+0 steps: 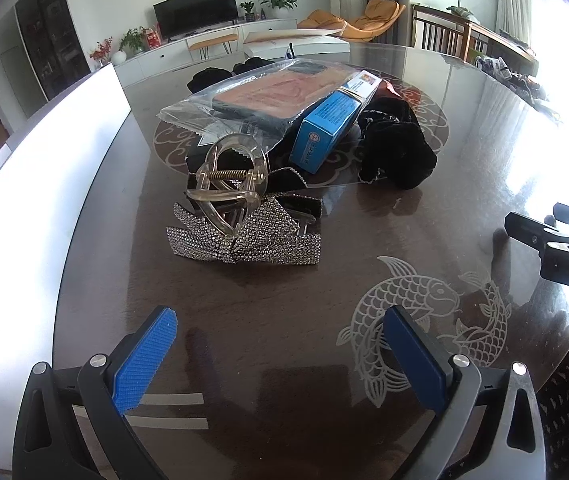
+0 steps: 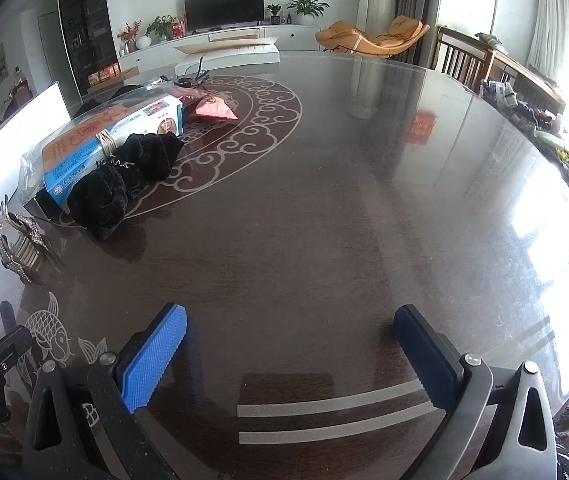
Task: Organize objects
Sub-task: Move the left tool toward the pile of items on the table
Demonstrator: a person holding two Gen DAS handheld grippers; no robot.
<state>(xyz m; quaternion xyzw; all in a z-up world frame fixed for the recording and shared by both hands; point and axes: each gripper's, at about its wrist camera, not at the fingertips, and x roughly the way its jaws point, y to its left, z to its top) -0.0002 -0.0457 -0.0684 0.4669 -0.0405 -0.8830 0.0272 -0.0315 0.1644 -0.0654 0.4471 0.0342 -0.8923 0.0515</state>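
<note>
Currently lying on table [image 1: 424, 216]: bow clip [image 1: 244, 236], claw clip [image 1: 230, 176], blue box [image 1: 324, 128], black scrunchie [image 1: 396, 148]. Left gripper [image 1: 280, 352] and right gripper [image 2: 290, 352] hovering wide, holding nothing.

1. Far off I see a TV [image 2: 223, 7] on a white cabinet [image 2: 204, 46].
2. Plants [image 2: 307, 6] stand right of it.
3. An orange lounger [image 2: 372, 38] sits far right.
4. A dark shelf unit [image 2: 84, 36] stands far left.
</note>
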